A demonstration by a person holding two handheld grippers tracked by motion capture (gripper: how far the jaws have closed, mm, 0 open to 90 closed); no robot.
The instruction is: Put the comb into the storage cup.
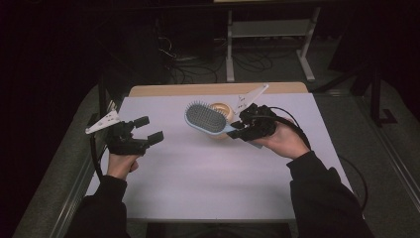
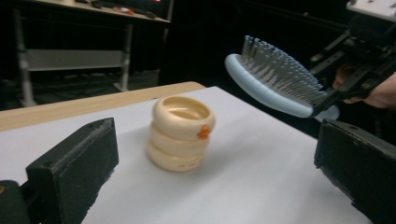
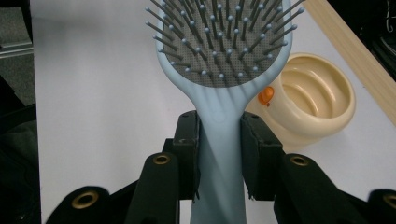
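A light-blue hairbrush [image 1: 205,118] with grey bristles hangs above the white table, its handle [image 3: 218,154] clamped between the jaws of my right gripper [image 1: 237,130] [image 3: 218,154]. Its head [image 2: 273,83] points left and sits over a cream ribbed cup [image 1: 222,111] [image 2: 180,133] [image 3: 315,95] that stands upright on the table and carries a small orange mark. My left gripper [image 1: 148,130] is held over the table's left part, open, with nothing between its jaws; the cup stands well beyond them in the left gripper view.
The white table top [image 1: 208,173] has a wooden strip [image 1: 218,89] along its far edge. Beyond it stand a metal rack [image 1: 270,29] and cables on a dark floor. Cables trail from both grippers.
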